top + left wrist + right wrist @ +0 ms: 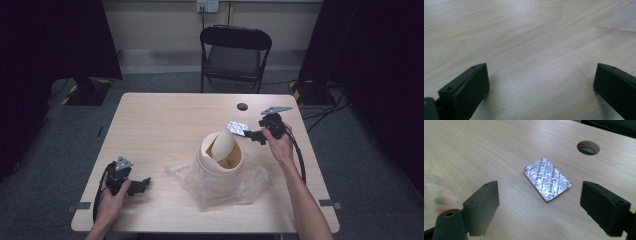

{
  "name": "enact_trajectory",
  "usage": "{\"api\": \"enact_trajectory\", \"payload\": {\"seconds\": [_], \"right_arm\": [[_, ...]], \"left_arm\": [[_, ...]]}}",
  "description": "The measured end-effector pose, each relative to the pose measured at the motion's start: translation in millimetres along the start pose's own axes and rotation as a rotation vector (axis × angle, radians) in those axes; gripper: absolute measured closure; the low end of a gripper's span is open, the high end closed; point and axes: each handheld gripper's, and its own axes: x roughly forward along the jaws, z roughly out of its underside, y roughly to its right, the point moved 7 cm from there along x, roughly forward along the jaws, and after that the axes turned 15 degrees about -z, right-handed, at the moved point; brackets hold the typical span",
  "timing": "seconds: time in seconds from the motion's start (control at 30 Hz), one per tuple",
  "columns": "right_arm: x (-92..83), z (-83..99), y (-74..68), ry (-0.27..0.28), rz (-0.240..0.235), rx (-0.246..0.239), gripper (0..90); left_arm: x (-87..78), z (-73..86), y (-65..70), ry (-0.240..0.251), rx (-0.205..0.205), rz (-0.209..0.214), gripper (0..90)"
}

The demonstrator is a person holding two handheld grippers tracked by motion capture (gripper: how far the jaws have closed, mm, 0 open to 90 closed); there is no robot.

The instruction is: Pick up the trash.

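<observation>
The right gripper point(254, 134) sits right of centre in the high view, its jaws spread wide and holding nothing. The foil blister pack point(547, 179) lies flat on the table point(160, 130), in the middle of the right gripper view, between the jaws but ahead of them. It is not yet grasped. The bin point(220, 155) with its swing lid stands just beside, so picking up and dropping in are probably left. The left gripper point(141, 185) rests at lower left, also wide open and empty.
</observation>
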Motion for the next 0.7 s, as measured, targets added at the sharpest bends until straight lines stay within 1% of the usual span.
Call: {"api": "enact_trajectory", "payload": {"seconds": [0.03,0.07,0.1,0.13,0.17,0.2,0.23,0.27,0.3,0.37,0.4,0.43,0.47,0.5,0.6,0.63,0.67,0.7], "right_arm": [[5.9,0.5,4.8,-0.007,-0.001,0.005,15.3],[17.7,1.7,13.4,-0.019,-0.001,0.007,15.8],[17.7,1.7,13.4,-0.019,-0.001,0.007,15.8],[28.1,3.9,20.4,-0.025,0.004,0.006,16.6],[28.1,3.9,20.4,-0.025,0.004,0.006,16.6],[37.5,9.1,27.1,-0.040,-0.007,0.011,16.8],[37.5,9.1,27.1,-0.040,-0.007,0.011,16.8],[46.3,12.9,33.5,-0.054,-0.017,0.026,16.8],[46.3,12.9,33.5,-0.054,-0.017,0.026,16.8],[53.2,12.1,39.6,-0.051,-0.018,0.025,17.0],[59.0,10.6,45.0,-0.042,-0.008,0.017,18.3],[59.0,10.6,45.0,-0.042,-0.008,0.017,18.3],[65.1,13.4,49.7,-0.040,-0.015,0.026,18.9],[65.1,13.4,49.7,-0.040,-0.015,0.026,18.9],[73.7,21.1,59.3,-0.035,-0.013,0.026,21.4],[73.7,21.1,59.3,-0.035,-0.013,0.026,21.4],[75.2,19.8,62.2,-0.007,-0.017,0.026,23.5],[75.2,19.8,62.2,-0.007,-0.017,0.026,23.5]], "left_arm": [[0.0,0.0,0.0,0.000,0.000,-0.001,0.0],[0.0,0.0,0.0,0.001,-0.001,0.000,0.0],[0.0,0.0,0.0,0.001,-0.001,0.000,0.0],[0.1,-0.1,0.1,0.001,-0.004,-0.001,0.0],[0.1,-0.1,0.1,0.001,-0.004,-0.001,0.0],[0.1,-0.1,0.1,0.001,-0.002,-0.001,0.0],[0.1,-0.2,0.2,0.002,-0.004,-0.001,0.0],[0.7,-0.8,1.2,0.009,-0.022,-0.003,0.0],[0.6,-0.7,1.2,0.008,-0.020,-0.002,0.0],[0.6,-0.7,1.2,0.008,-0.021,-0.002,0.0],[0.6,-0.7,1.2,0.008,-0.021,-0.002,0.0],[0.6,-0.7,1.2,0.008,-0.021,-0.002,0.0],[0.6,-0.8,1.2,0.008,-0.021,-0.002,0.0],[0.6,-0.8,1.2,0.008,-0.021,-0.002,0.0],[0.6,-0.8,1.3,0.008,-0.022,-0.002,0.0],[0.6,-0.8,1.3,0.008,-0.022,-0.002,0.0],[0.6,-0.8,1.2,0.008,-0.021,-0.002,0.0],[0.6,-0.8,1.2,0.008,-0.021,-0.002,0.0]]}}
